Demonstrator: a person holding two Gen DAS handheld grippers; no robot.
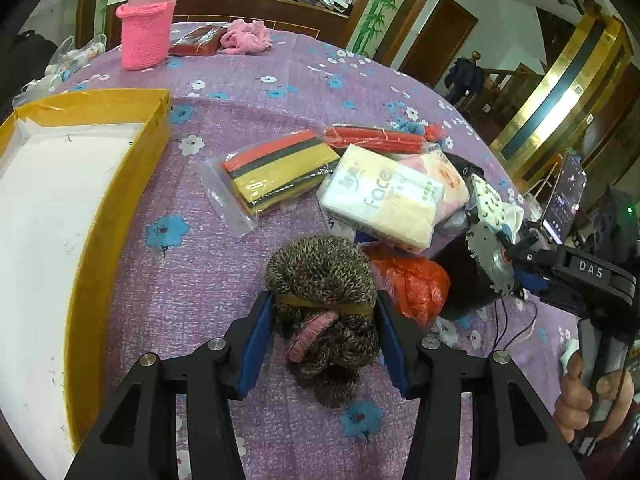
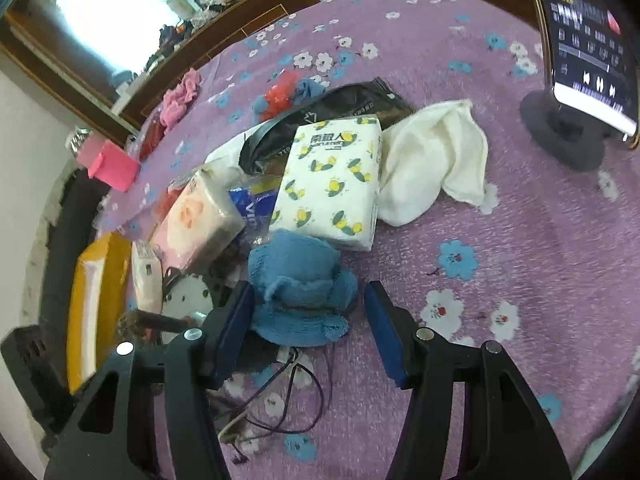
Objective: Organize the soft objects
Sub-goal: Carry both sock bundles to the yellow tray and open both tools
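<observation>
A bench covered in a purple cloth printed with blue and white flowers (image 1: 248, 92) carries a scatter of soft things. At the far left of the left wrist view sits a shallow yellow-walled box with a white floor (image 1: 120, 184), and behind it stands a pink knitted cup sleeve around a bottle (image 1: 145, 32). Moving right, a clear zip bag of red, black and yellow folded cloth (image 1: 276, 172) lies flat, and just beside it a plastic-wrapped pack of face tissues (image 1: 384, 200) rests against a heap of other packets. In front of these lies a brown speckled knitted bundle tied with a band and a pink ring (image 1: 320, 304). The left gripper (image 1: 325, 338) is spread wide around this bundle, with a blue pad on each side; the pads sit very close to the wool, but firm contact cannot be confirmed. Further right a crumpled orange plastic bag (image 1: 416, 284) touches the bundle's side, and the right gripper appears at the far right edge, held in a hand (image 1: 592, 396). In the right wrist view, the right gripper (image 2: 308, 322) is also wide open over a blue knitted hat (image 2: 300, 280): its left pad touches the hat while its right pad stands apart. Behind the hat lies a white tissue pack printed with lemons (image 2: 332, 184), to its right a cream cloth (image 2: 436, 160), and at the far right a phone on a stand (image 2: 588, 52).
</observation>
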